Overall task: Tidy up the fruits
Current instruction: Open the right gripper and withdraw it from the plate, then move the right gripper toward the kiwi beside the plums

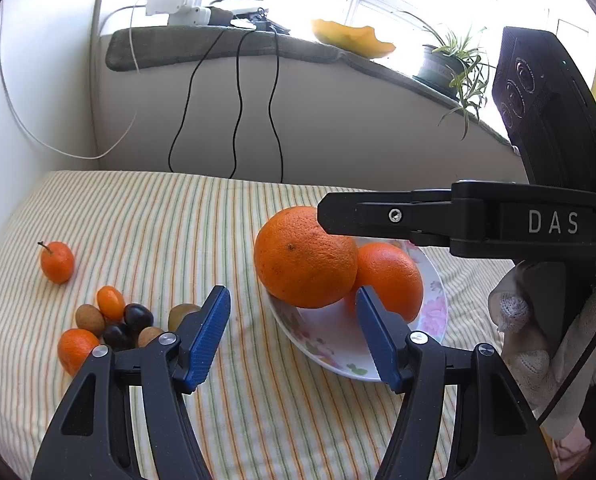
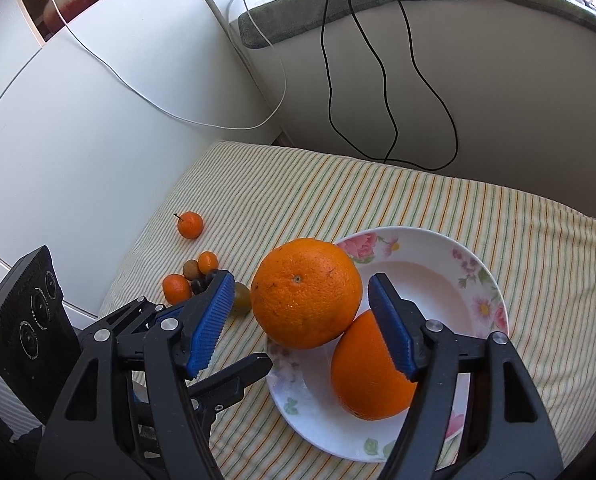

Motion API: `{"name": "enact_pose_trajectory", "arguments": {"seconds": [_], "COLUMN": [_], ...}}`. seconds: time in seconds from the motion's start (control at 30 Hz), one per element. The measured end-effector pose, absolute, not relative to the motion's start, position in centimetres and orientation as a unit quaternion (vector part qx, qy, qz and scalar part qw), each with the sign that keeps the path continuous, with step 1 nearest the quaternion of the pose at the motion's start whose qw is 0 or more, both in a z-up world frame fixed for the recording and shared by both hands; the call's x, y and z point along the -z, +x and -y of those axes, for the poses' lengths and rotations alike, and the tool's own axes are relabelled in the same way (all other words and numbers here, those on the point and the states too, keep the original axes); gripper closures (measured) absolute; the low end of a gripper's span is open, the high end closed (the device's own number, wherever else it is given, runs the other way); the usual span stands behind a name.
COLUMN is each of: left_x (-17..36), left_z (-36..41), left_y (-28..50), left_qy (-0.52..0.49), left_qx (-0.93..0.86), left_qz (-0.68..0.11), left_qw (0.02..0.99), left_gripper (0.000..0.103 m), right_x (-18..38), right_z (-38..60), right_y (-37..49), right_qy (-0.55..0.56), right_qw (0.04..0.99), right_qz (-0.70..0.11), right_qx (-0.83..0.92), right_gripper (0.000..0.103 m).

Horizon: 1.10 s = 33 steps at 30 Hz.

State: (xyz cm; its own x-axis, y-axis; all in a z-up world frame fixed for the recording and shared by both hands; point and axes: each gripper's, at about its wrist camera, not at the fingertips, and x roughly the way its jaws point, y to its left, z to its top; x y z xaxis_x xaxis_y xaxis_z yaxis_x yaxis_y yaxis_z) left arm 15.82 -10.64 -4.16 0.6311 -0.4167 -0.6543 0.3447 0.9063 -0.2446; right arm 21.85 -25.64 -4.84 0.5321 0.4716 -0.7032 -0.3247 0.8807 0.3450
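Covering the whole work surface is a cream cloth with thin green and orange stripes, and on it sits a white shallow plate with pink flower prints on its rim. Two fruits lie on the plate's left side, touching each other: a large round orange with a dark navel spot leaning over the rim, and a smaller smooth orange just beside it toward the camera in the right wrist view.

The right gripper, black with blue ribbed pads, hovers above these two with its jaws spread apart; the large orange appears between the pads, but neither pad presses on it, and nothing is held. The left gripper, of the same make, also stands with its jaws apart and empty, over the cloth at the plate's near-left edge. A gloved hand grips the right tool's handle at the edge of the left wrist view.

Left of the plate, well apart from it, lies a small cluster of little fruits: tiny orange ones, dark plum-coloured ones and brownish ones, touching or nearly so. One small tangerine with a short stem rests alone farther back on the cloth.
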Motion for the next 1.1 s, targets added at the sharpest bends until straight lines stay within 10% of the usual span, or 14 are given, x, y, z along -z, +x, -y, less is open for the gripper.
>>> {"name": "enact_pose_trajectory", "arguments": {"seconds": [0.93,1.1], "left_x": [7.5,8.3], "left_z": [-4.2,-5.1], "left_y": [11.6,12.4], "left_qy": [-0.078,-0.103], "left_qx": [0.133,0.151], "left_qz": [-0.369,-0.38], "left_qw": [0.917,0.907], "left_gripper": [0.036,0.047], "right_x": [6.7,8.6], "right_z": [14.9,12.5], "right_y": [12.2,12.5], "right_qy": [-0.023,-0.044], "right_qw": [0.898,0.89], "right_qz": [-0.341,-0.36], "right_qx": [-0.278,-0.276], "right_gripper": [0.021,0.039]}}
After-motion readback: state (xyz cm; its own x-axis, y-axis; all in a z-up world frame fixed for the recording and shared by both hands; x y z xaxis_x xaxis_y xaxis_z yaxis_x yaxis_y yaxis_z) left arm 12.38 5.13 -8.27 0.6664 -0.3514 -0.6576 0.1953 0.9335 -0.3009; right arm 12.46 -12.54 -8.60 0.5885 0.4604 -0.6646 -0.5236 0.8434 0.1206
